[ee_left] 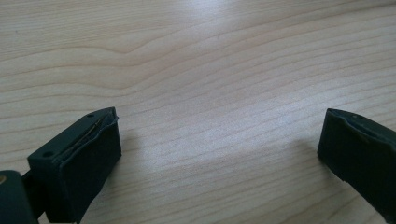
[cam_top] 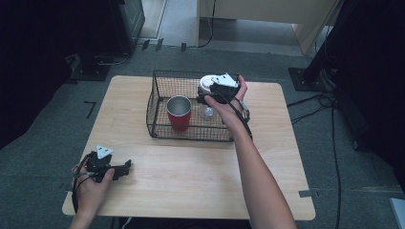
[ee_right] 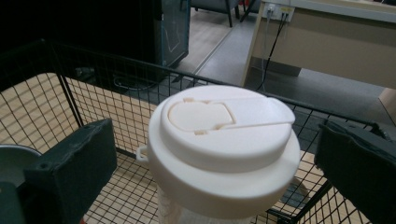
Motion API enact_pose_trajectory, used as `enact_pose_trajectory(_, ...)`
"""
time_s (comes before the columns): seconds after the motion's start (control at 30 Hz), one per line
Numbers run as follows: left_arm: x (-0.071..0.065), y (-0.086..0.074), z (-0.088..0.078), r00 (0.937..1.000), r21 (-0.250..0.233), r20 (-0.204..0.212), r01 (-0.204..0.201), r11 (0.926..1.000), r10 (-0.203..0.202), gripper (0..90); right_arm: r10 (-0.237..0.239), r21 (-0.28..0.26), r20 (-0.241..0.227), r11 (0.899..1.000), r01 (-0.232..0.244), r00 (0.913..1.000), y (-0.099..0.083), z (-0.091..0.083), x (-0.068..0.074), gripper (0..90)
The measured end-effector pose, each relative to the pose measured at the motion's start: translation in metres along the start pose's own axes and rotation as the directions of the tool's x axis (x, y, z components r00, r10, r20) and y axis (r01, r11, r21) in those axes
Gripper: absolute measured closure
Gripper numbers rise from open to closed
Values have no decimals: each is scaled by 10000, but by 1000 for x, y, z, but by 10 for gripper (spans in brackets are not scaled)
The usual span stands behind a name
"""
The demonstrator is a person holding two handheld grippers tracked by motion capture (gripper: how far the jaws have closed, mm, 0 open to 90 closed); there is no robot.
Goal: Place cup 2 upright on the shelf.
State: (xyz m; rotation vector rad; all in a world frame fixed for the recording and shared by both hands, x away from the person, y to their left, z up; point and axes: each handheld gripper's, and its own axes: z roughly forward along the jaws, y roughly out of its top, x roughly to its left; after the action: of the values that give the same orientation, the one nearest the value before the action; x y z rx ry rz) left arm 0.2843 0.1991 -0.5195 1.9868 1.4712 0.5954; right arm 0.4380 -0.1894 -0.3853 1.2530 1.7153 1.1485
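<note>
A black wire basket (cam_top: 154, 102) stands at the back middle of the wooden table (cam_top: 191, 171). Inside it on the left is a red cup (cam_top: 179, 114) with a metal inside, upright. A clear cup with a white lid (cam_top: 207, 81) stands at the basket's right. My right gripper (cam_top: 204, 93) hangs over that corner. In the right gripper view the white lid (ee_right: 224, 135) sits between the jaws of my open right gripper (ee_right: 215, 175), with a gap on both sides. My left gripper (cam_top: 125, 168) rests low at the table's front left, and the left gripper (ee_left: 217, 154) is open over bare wood.
Black stands (cam_top: 305, 71) and cables (cam_top: 329, 102) are on the grey floor to the right of the table. A dark cabinet (cam_top: 122, 24) stands beyond the far left corner. The basket's wire walls (ee_right: 65, 88) rise around the lidded cup.
</note>
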Motion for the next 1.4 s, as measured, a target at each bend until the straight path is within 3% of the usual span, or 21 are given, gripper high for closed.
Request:
enact_pose_trajectory(0.4, 0, 0, 0, 10000, 12, -3, -13, 10000, 13, 1, 6, -628, -241, 9980, -21, 9997, 0, -32, -4, 0)
enact_pose_trajectory(0.7, 0, 0, 0, 10000, 16, -7, -20, 10000, 20, 1, 402, -907, -496, 9949, -445, 9980, -7, -56, -17, 0)
enact_pose_trajectory(1.4, 0, 0, 0, 10000, 16, -9, -20, 10000, 20, 1, 604, -930, -599, 9935, -658, 9964, -49, -97, -30, 0)
